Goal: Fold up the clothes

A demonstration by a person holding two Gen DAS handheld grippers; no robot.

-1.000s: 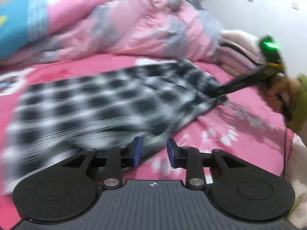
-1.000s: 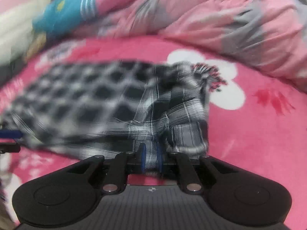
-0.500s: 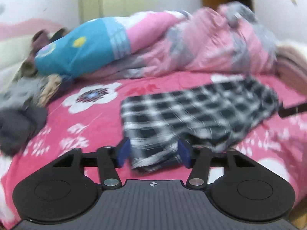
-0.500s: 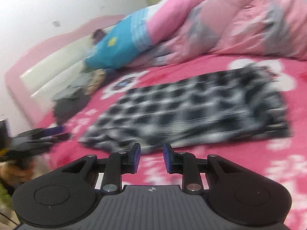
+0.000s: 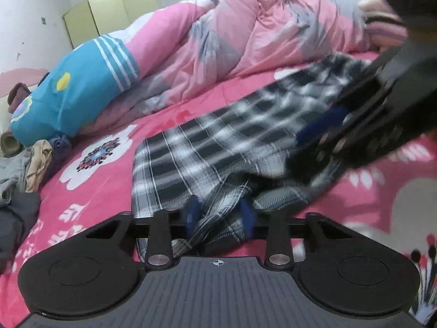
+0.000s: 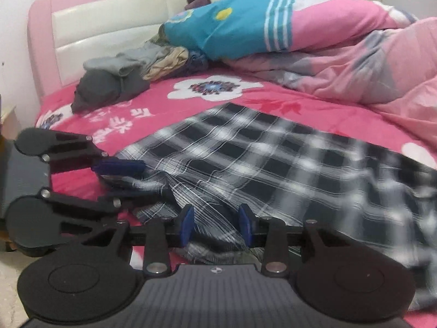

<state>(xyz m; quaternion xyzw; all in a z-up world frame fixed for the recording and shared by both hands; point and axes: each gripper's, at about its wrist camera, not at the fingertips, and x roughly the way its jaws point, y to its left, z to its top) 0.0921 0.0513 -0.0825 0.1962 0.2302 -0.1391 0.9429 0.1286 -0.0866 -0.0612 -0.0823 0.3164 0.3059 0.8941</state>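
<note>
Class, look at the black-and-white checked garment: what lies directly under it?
The checked garment lies on the pink flowered bedsheet, which shows all around it. Whatever sits beneath its middle is covered and cannot be seen.

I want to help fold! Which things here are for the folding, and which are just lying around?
For the folding:
black-and-white checked cloth garment
left claw, closing on it
right claw, opening, cloth between

Just lying around:
pink and grey quilt
blue striped pillow
grey crumpled clothes pile
</note>
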